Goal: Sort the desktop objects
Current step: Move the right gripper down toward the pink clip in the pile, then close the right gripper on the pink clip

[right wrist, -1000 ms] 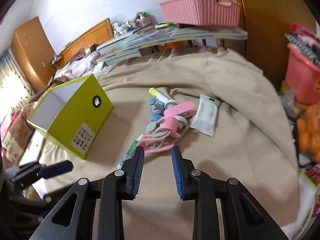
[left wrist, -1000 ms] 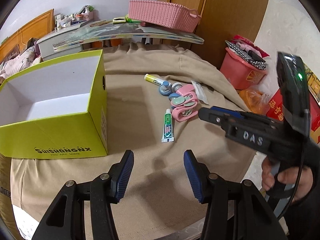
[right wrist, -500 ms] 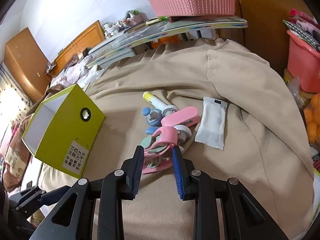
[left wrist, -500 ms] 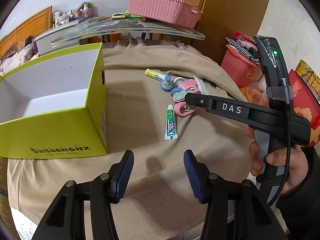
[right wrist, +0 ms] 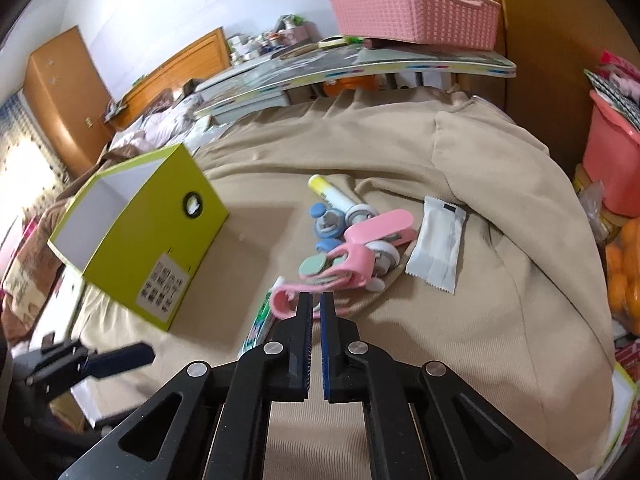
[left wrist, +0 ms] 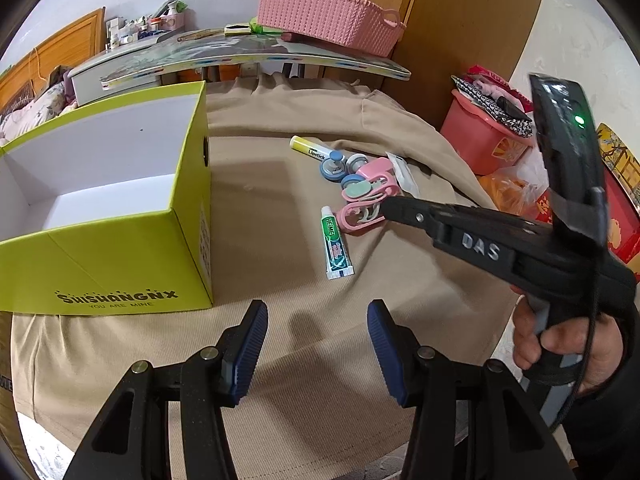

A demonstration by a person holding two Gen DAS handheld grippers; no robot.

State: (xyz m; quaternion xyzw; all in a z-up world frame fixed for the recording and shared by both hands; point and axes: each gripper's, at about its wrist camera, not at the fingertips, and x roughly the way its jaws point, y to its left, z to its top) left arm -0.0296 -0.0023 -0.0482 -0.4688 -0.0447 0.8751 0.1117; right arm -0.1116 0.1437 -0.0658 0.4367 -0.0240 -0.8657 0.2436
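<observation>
I am pinching the pink clip with my right gripper, left gripper fingers spread wide, and this edge grip risks slipping.

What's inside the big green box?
The green box looks empty: only bare white walls and a white floor show. Its near wall hides the front strip of the floor, so something small and flat there would not show.

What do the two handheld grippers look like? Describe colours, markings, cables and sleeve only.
Both grippers, left and right, have black plastic frames with silver screws and ribbed blue finger pads. In the left view, the right one bears white "DAS" lettering, a green indicator light and a thin black cable. The hand emerges from a dark sleeve.
</observation>
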